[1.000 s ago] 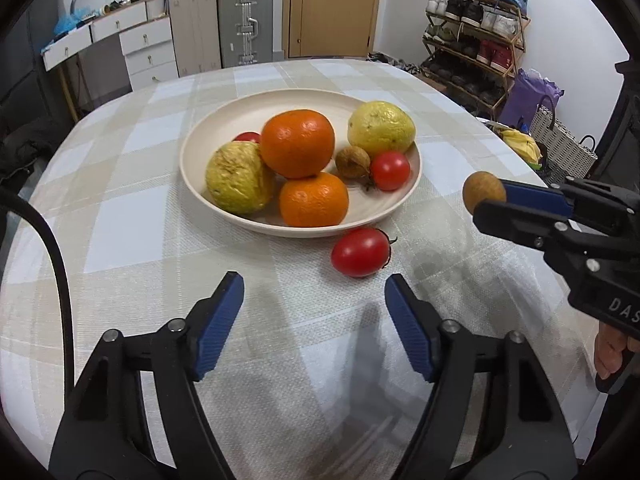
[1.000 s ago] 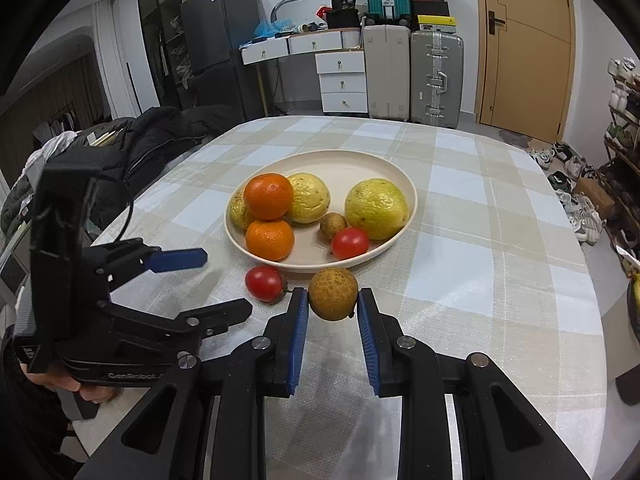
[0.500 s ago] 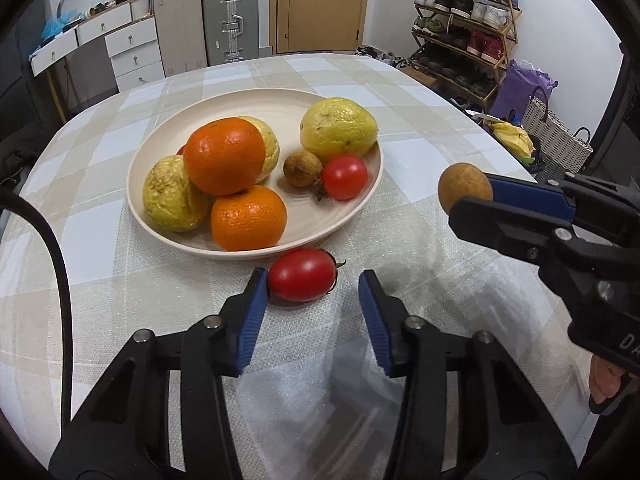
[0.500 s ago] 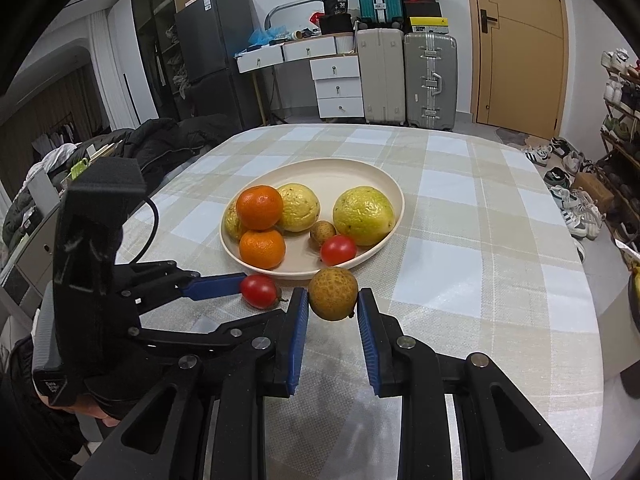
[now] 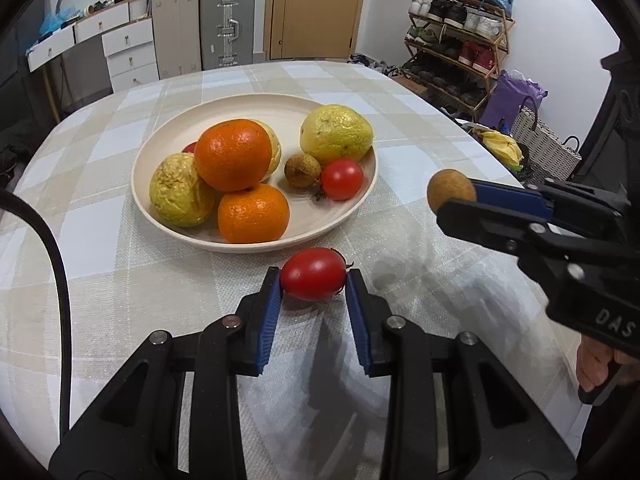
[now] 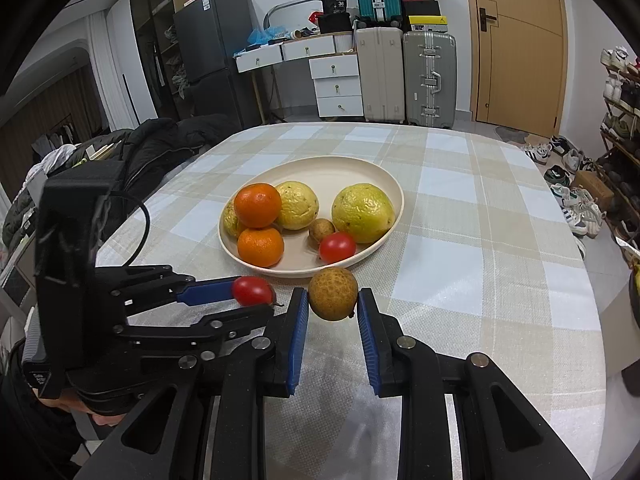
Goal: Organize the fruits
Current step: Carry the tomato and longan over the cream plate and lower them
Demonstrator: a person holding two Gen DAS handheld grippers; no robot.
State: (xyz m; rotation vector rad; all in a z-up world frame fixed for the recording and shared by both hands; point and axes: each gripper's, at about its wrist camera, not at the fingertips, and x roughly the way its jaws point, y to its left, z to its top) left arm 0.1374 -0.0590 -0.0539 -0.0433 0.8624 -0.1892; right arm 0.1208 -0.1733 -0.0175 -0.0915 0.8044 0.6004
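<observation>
From the left wrist view, the left tool [image 5: 313, 285] has its blue pads against both sides of a loose tomato [image 5: 313, 273] that sits on the tabletop [image 5: 100, 264] just short of the plate [image 5: 362, 196]. The jaws look closed to the fruit's width, though whether the grip is firm I cannot tell. The skin is thin, so I judge a light squeeze is enough, followed by a straight lift before going forward, since the plate's near rim lies directly ahead of the fingertips. Beyond the rim, two oranges [image 5: 234, 154] are stacked ahead and to the left, and a small tomato [image 5: 342, 179] and a brown longan [image 5: 302, 170] lie ahead and slightly right. The bare patch just behind the near rim, between them, seems the safest landing. Off to the right, the right tool [image 5: 456, 200] hangs above the cloth, well clear.

From the right wrist view, the right tool [image 6: 333, 298] holds a brown round fruit [image 6: 333, 294] pinched between its tips, raised off the tabletop. The plate's [image 6: 394, 188] near rim is just ahead. The left tool [image 6: 256, 300] is close on the left with the tomato [image 6: 253, 290] between its fingers, so I would let one tool go in first. To the right there is wide bare cloth, and the tabletop edge is well away.
</observation>
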